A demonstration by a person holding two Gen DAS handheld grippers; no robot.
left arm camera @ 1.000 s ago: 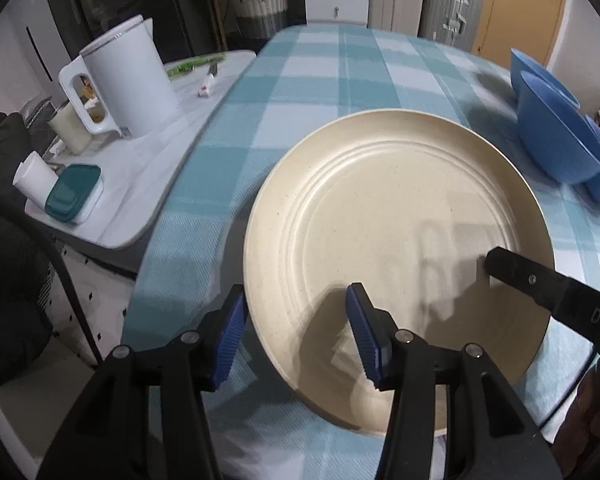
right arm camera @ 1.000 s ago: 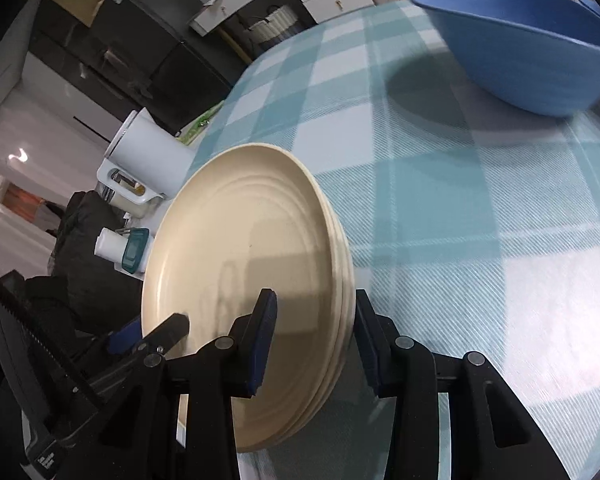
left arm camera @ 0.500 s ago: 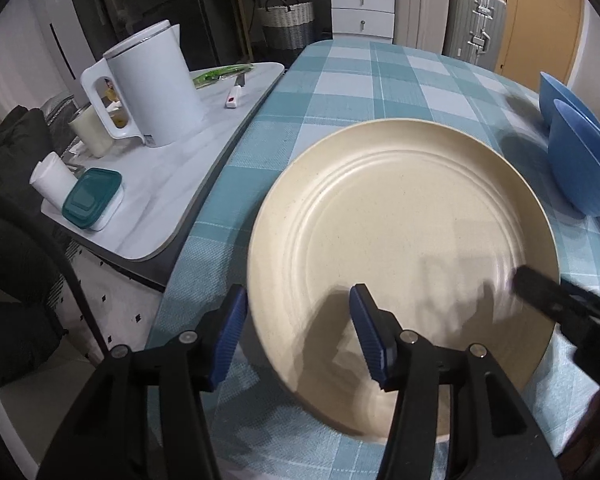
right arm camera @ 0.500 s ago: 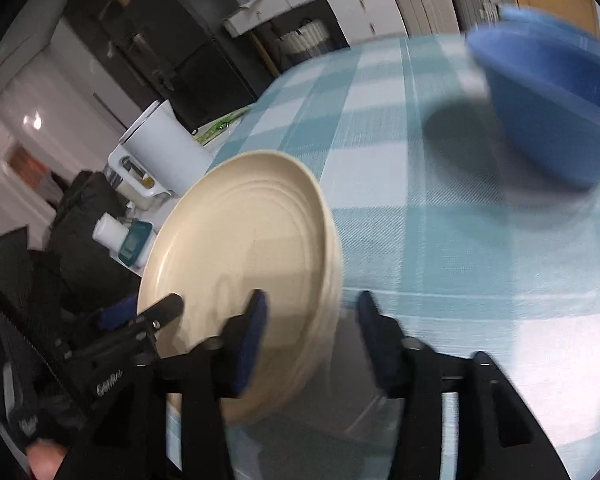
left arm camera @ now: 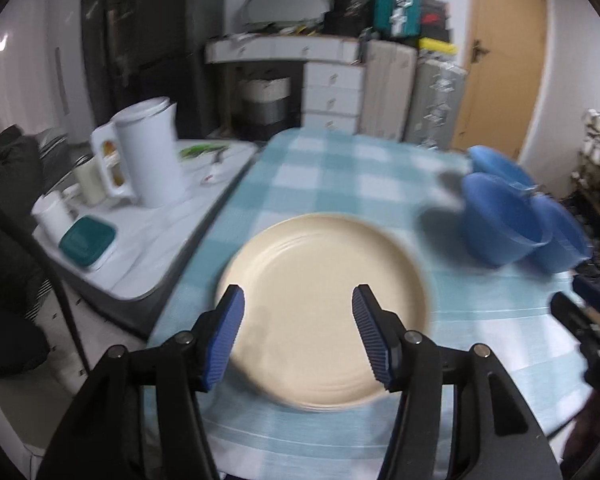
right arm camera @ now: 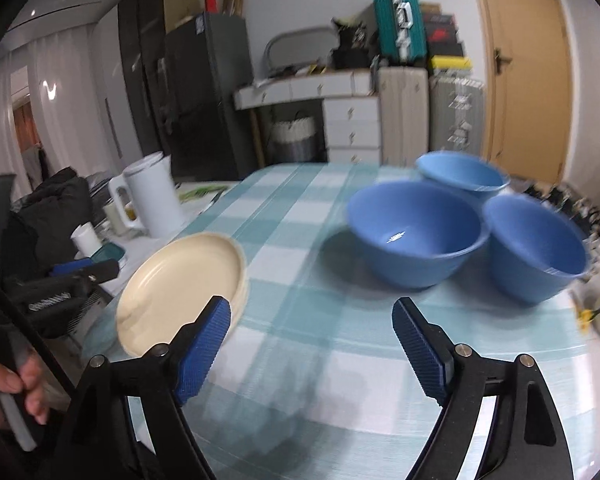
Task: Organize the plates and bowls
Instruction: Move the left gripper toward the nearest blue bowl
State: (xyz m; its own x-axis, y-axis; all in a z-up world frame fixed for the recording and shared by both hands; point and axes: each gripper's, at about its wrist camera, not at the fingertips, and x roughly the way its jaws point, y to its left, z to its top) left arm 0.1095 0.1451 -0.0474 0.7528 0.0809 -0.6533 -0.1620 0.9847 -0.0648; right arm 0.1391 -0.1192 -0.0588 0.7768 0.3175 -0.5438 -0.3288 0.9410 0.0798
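Cream plates [left arm camera: 320,304] lie stacked on the teal-and-white checked tablecloth [left arm camera: 340,176], near the table edge that is closest to me, and nothing holds them. My left gripper [left arm camera: 298,334] hangs above the stack with its jaws apart; they have just been opening, and the blue ribbed pads [left arm camera: 226,336] do not touch the rim, though the top plate shows between them in the left wrist view. My right gripper [right arm camera: 312,350] is also released, with its jaws spread wide; they too have just been opening, and only bare tablecloth [right arm camera: 300,240] shows between them. In the right wrist view the plate stack [right arm camera: 180,284] sits just left of my left pad, apart from it. Three blue bowls [right arm camera: 416,232] stand close together on the far right part of the table; the front two touch each other at the rim, and the third stands behind them. On a white side surface [left arm camera: 160,232] to the left stand a white kettle [left arm camera: 148,156], a small white cup [left arm camera: 54,216] and a box with a teal lid [left arm camera: 86,240]. At the bottom left of the right wrist view my left hand [right arm camera: 8,384] grasps the handle of its gripper. Both views are blurred.
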